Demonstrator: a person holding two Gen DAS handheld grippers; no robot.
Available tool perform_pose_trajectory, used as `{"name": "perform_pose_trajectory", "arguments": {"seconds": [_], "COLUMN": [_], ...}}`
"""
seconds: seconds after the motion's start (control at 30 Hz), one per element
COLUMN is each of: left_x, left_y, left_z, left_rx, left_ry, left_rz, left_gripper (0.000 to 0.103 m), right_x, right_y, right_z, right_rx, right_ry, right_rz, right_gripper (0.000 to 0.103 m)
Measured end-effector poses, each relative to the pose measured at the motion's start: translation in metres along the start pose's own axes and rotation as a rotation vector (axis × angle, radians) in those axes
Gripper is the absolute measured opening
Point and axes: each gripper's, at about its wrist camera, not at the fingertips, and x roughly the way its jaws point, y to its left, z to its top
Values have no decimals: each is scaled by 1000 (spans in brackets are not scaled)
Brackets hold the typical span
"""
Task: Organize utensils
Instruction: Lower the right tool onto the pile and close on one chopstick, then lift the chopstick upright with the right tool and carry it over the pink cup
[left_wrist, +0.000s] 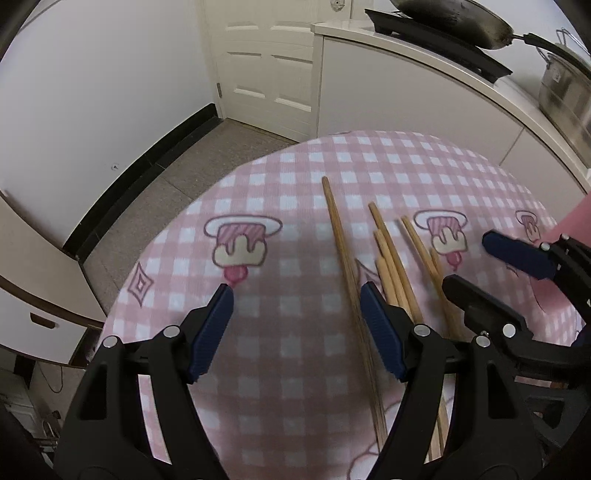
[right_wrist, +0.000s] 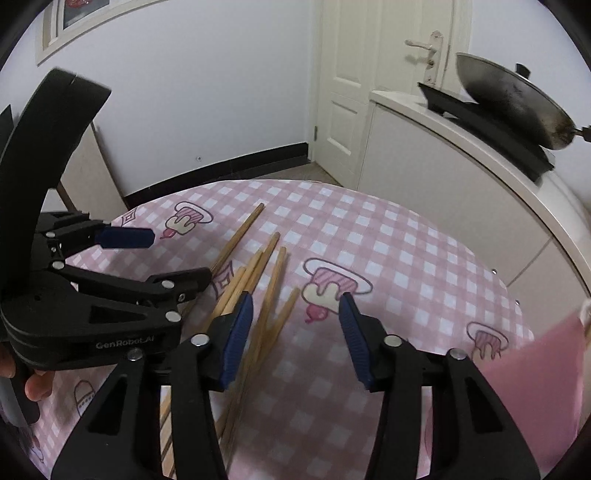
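Several wooden chopsticks (left_wrist: 391, 258) lie loose on the pink checked tablecloth (left_wrist: 295, 177); they also show in the right wrist view (right_wrist: 255, 273). My left gripper (left_wrist: 297, 295) is open and empty, low over the cloth, with one long chopstick (left_wrist: 341, 243) just inside its right finger. My right gripper (right_wrist: 295, 302) is open and empty, its left finger over the chopstick bundle. Each gripper shows in the other's view: the right one (left_wrist: 476, 258), the left one (right_wrist: 177, 254).
A pink container (right_wrist: 535, 373) stands at the table's right edge. A white counter (left_wrist: 424, 74) behind holds a wok (left_wrist: 461, 22) on a black stove and a steel pot (left_wrist: 565, 88). A white door (left_wrist: 266, 62) and floor lie beyond the table's far edge.
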Motion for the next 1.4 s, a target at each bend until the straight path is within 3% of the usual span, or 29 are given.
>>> {"name": "perform_pose_trajectory", "arguments": {"seconds": [0.2, 0.3, 0.5, 0.83, 1.0, 1.07, 1.13, 1.4], "left_x": [12, 16, 25, 28, 30, 31, 31, 0], "left_y": [6, 6, 7, -3, -12, -11, -12, 7], "left_z": [15, 19, 29, 46, 43, 42, 41, 30], "left_rx": [-19, -15, -31, -75, -72, -70, -67, -143], "left_ry": [9, 8, 21, 22, 21, 16, 8, -53], "left_rz": [8, 15, -7, -77, -54, -38, -43, -128], "left_gripper": [71, 71, 70, 43, 35, 25, 9, 7], "right_x": [19, 26, 32, 11, 10, 11, 10, -8], "right_y": [-5, -9, -11, -22, -24, -23, -24, -18], "right_z": [14, 20, 20, 23, 21, 22, 22, 28], "right_rx": [31, 47, 40, 101, 115, 117, 123, 113], "right_ry": [53, 81, 110, 19, 21, 18, 13, -34], "right_rz": [50, 75, 67, 73, 79, 75, 80, 92], "right_gripper": [21, 19, 7, 4, 4, 4, 4, 4]}}
